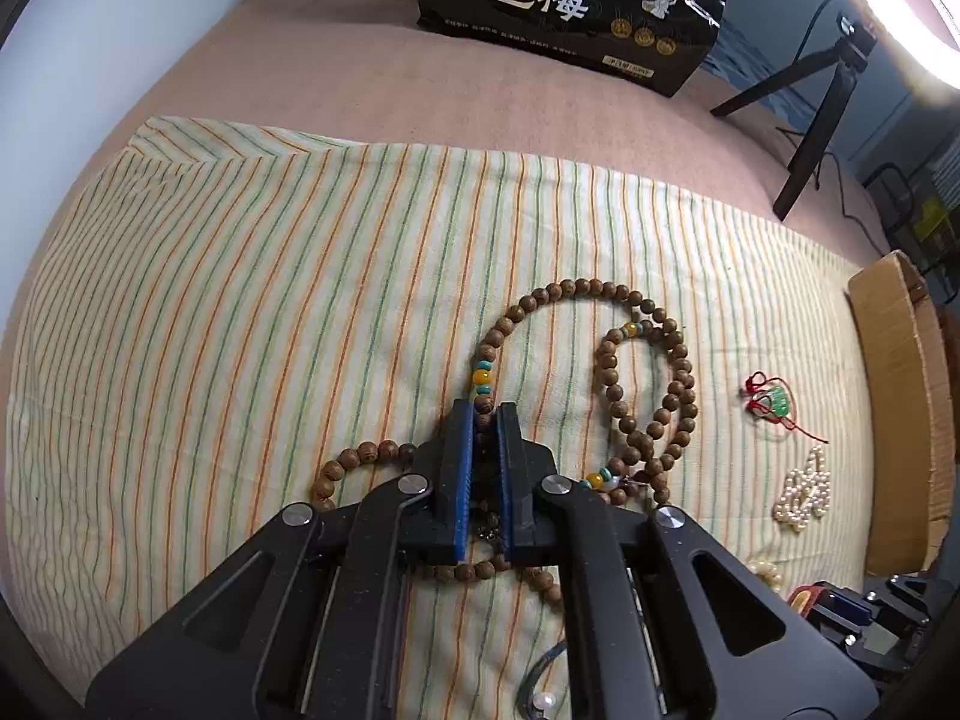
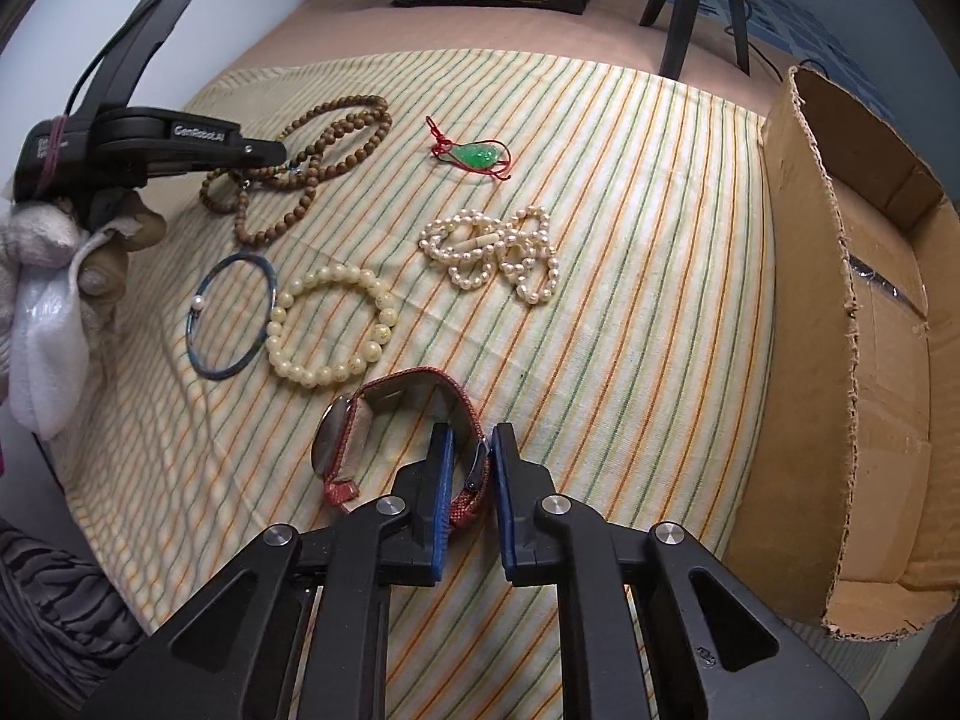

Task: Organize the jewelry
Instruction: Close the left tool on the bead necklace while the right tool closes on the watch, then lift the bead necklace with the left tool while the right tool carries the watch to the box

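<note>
My left gripper (image 1: 485, 414) is closed on the wooden beads (image 1: 651, 384), whose loops sprawl ahead and rightward on the striped cloth (image 1: 240, 300). My right gripper (image 2: 470, 438) pinches the watch (image 2: 360, 444) strap, dial facing left. The box (image 2: 870, 330) lies open at the cloth's right edge; I can't see its contents. Pearls (image 2: 498, 255) lie between.

Right gripper (image 2: 469, 429) clamped on the red watch (image 2: 384, 420)

Ahead lie a cream bead bracelet (image 2: 332, 324) and pearls (image 2: 498, 252); cardboard box (image 2: 864, 330) to its right.
</note>
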Tool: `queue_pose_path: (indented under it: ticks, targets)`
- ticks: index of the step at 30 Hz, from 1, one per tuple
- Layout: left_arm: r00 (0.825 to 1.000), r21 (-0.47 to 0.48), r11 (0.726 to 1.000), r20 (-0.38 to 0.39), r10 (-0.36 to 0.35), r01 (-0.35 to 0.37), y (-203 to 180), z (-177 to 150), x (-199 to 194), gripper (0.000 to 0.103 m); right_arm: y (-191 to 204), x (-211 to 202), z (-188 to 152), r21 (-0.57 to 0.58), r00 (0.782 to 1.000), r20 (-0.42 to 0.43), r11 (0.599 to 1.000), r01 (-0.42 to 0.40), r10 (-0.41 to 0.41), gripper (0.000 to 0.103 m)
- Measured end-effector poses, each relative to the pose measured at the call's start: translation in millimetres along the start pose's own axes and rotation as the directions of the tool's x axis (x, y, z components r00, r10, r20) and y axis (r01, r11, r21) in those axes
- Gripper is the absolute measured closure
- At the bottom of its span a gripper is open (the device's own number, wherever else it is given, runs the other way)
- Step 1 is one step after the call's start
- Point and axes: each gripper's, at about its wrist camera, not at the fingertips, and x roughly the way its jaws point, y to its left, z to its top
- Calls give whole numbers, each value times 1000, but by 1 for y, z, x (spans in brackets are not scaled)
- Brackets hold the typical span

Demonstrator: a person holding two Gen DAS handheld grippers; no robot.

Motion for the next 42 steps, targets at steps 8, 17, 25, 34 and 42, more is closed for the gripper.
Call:
queue_pose_path:
  ticks: [8, 17, 25, 34, 42]
  targets:
    - [996, -56, 996, 48, -69, 71, 14, 2, -29, 99, -1, -10, 2, 16, 999, 42, 1000, -4, 4, 95]
    - [984, -21, 993, 143, -108, 112, 8, 5, -79, 99, -3, -45, 1, 23, 994, 112, 1000, -6, 4, 95]
    - [994, -84, 991, 37, -102, 105, 21, -13, -57, 99, -2, -56, -1, 22, 990, 138, 1000, -10, 7, 95]
    - [998, -42, 999, -57, -37, 34, 13, -20, -25, 61, -3, -56, -1, 28, 989, 146, 1000, -7, 2, 95]
    - [998, -35, 999, -64, 7, -9, 6, -15, -11, 61, -2, -54, -2, 19, 990, 139, 1000, -14, 11, 95]
